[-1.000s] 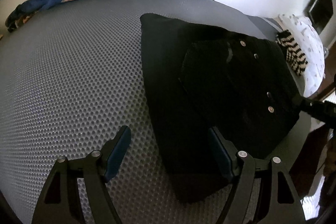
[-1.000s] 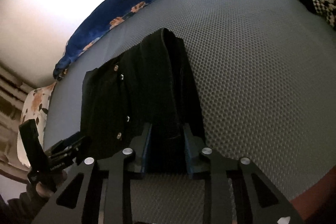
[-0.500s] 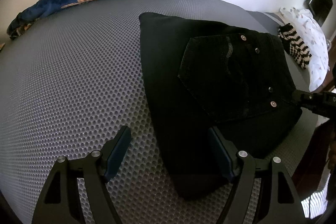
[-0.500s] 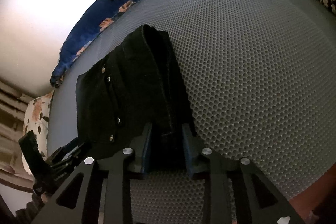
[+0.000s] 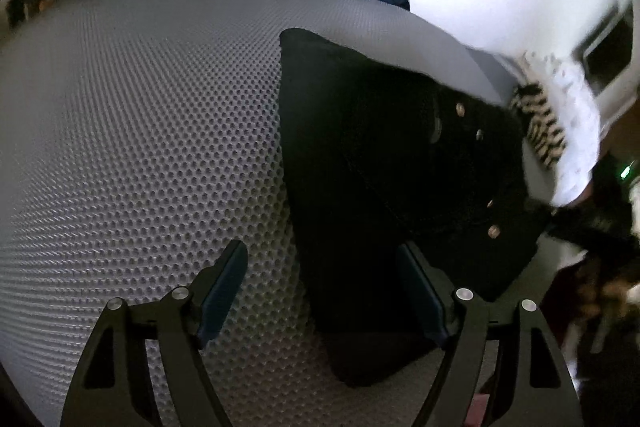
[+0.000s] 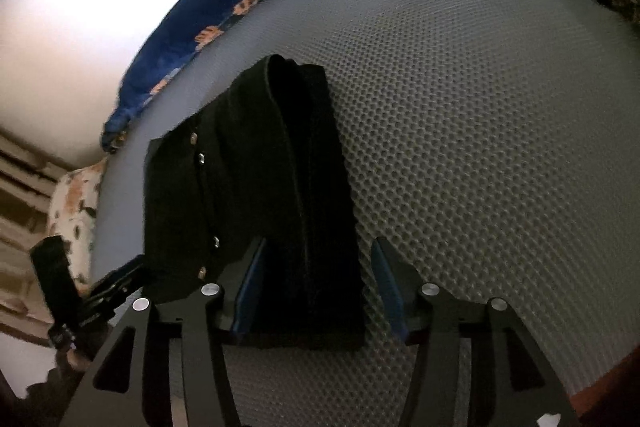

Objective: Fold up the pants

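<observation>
Step in hand: release after the fold; judged nearly the last move, since the black jeans [image 5: 384, 195] already lie as a compact folded bundle on the grey mesh mattress [image 5: 140, 147].
Doing it well: let the jaws clear the cloth fully on both sides before lifting, and draw back along the fingers' own line, so no pad snags a layer and drags the top fold open. Lift gently; denim this thick should hold its shape if left undisturbed.
Left gripper [image 5: 320, 291]: jaws stand wide, holding nothing. Left pad over bare mattress, right pad over the bundle's near corner; contact there cannot be told.
Jeans relative to left gripper: ahead and to its right, riveted pocket side up; the near narrow end reaches in between the fingers.
Right gripper [image 6: 316, 291]: jaws have just been opening and stand about half apart. The jeans' near end [image 6: 280, 211] lies between them; the right pad is clear of the cloth, the left pad is close beside it, and the grip looks let go.
Jeans relative to right gripper: straight ahead, running away from the fingertips, rolled edge uppermost, rivets to the left.
Surroundings: blue floral blanket [image 6: 208, 19] beyond the bundle, well apart.
</observation>
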`<state>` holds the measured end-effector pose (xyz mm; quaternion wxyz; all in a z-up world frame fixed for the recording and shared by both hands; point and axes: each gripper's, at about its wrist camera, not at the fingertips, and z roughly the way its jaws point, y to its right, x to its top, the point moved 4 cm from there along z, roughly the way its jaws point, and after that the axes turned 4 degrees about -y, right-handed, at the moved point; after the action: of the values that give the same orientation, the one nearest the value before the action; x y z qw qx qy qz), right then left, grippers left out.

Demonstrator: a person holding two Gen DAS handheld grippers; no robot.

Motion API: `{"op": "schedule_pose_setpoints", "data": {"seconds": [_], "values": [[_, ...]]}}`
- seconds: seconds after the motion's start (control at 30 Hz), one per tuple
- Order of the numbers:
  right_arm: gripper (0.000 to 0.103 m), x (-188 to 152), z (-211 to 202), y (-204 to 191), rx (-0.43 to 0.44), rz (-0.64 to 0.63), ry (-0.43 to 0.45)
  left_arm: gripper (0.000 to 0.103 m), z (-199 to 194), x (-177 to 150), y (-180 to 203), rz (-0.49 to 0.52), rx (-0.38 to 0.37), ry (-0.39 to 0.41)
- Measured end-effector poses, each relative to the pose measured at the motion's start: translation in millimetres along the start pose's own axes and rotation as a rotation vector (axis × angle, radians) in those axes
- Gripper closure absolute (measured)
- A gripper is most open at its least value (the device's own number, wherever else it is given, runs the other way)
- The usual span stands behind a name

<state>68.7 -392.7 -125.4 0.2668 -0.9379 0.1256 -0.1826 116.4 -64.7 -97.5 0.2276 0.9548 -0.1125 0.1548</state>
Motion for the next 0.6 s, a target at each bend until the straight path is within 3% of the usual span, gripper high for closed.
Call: {"op": "schedule_pose_setpoints", "data": {"seconds": [0.27, 0.6], "values": [[0.05, 15, 12, 17, 0.192, 0.021, -0.061, 0.027, 8, 20, -14, -0.08, -0.125, -0.044], [0.056, 33, 32, 12, 0.359, -0.03, -0.136, 0.028, 25, 39, 6, -0.004, -0.172, -0.083]]}}
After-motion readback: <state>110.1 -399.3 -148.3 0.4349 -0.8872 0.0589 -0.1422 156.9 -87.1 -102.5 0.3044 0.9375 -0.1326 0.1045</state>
